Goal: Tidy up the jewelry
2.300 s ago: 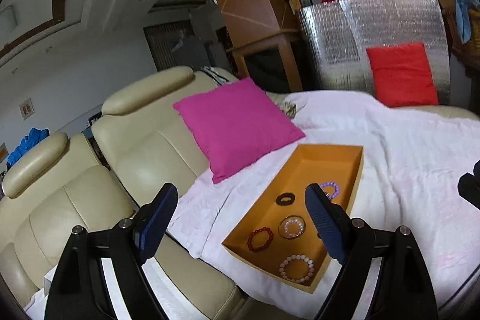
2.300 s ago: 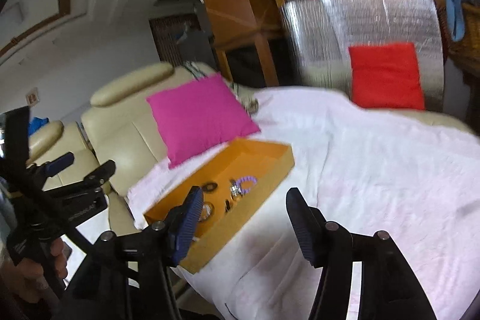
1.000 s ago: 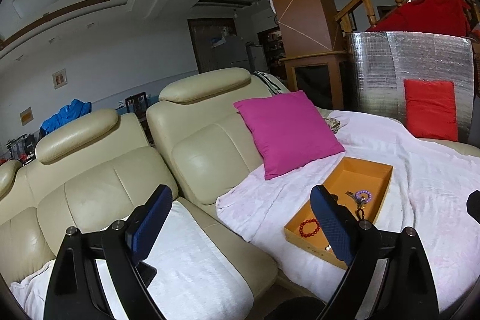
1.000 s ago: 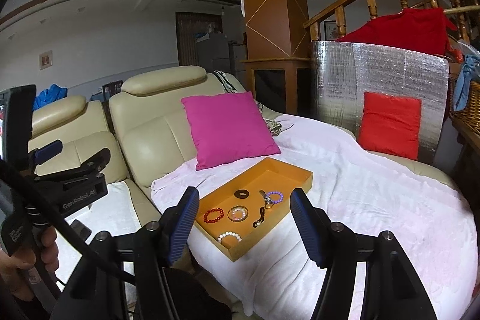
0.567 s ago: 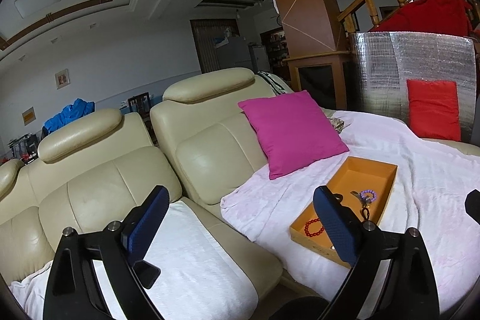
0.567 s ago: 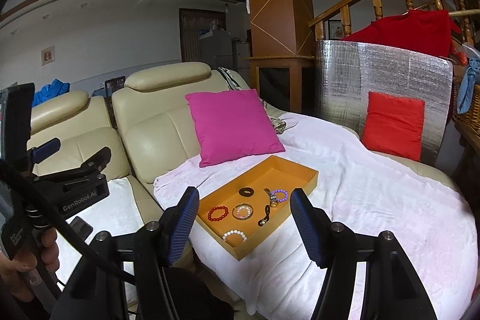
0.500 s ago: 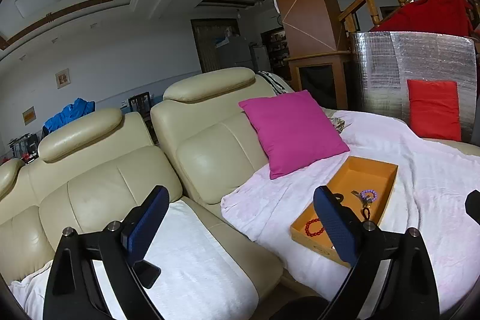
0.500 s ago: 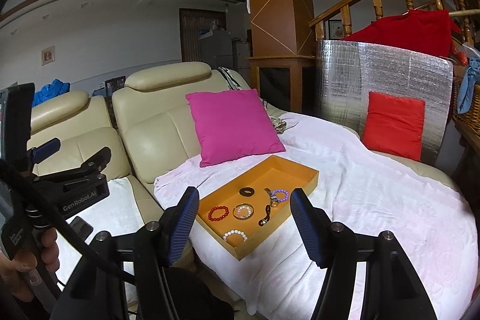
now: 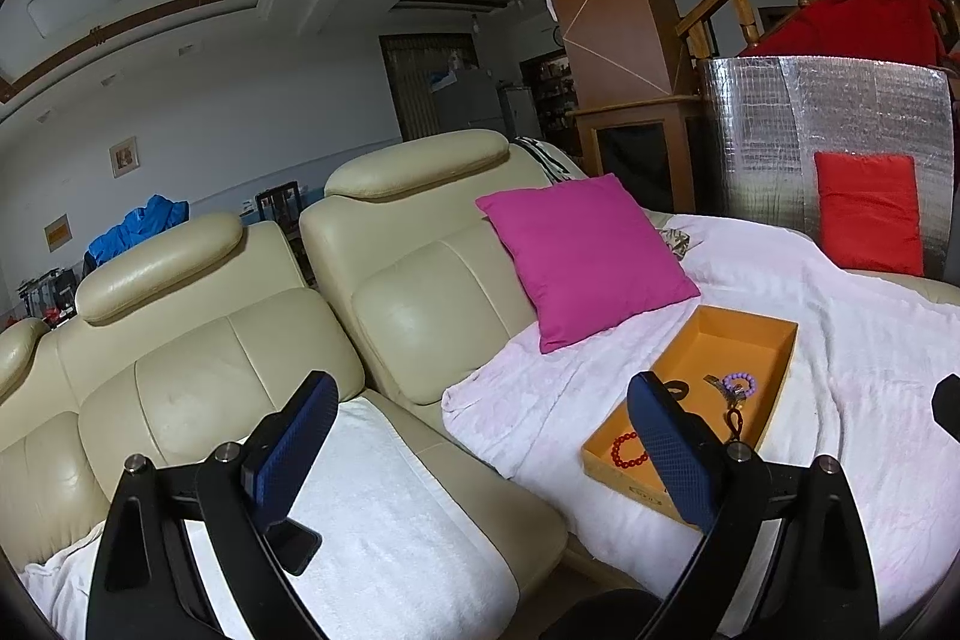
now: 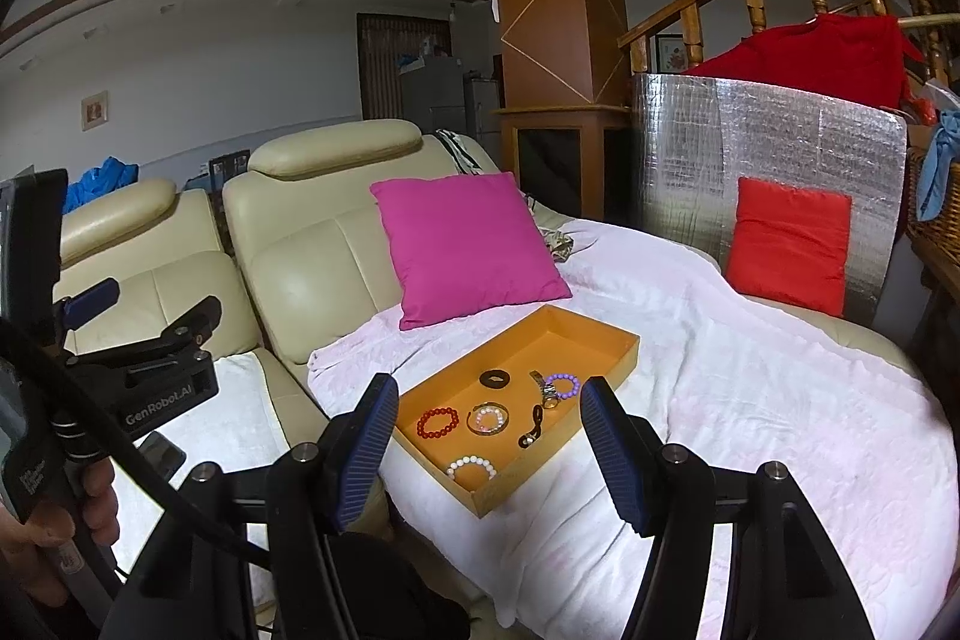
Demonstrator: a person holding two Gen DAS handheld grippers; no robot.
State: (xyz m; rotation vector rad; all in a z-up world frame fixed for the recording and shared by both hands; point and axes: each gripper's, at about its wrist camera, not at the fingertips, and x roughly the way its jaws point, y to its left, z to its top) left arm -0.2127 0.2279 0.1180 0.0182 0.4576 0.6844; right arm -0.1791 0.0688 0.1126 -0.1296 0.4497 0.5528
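Sofa: the cream leather sofa (image 10: 312, 244) carries a pale pink blanket (image 10: 750, 388) on its seat.
Tray: my shallow orange rectangular tray (image 10: 600, 340) lies on that blanket, long axis running away from me toward the magenta square cushion (image 10: 462, 244).
Jewelry: the red bead bracelet (image 10: 437, 422), white bead bracelet (image 10: 471, 466) and purple bead bracelet (image 10: 563, 384) all sit inside it.
Right gripper (image 10: 489, 448): fingers spread, empty, tray straight ahead between them; my nearer hand.
Left gripper (image 9: 480, 454): spread, empty, tray off to its right.

An orange tray (image 10: 606, 340) of bracelets sits on the white blanket (image 10: 750, 370) beside a pink cushion (image 10: 468, 244).
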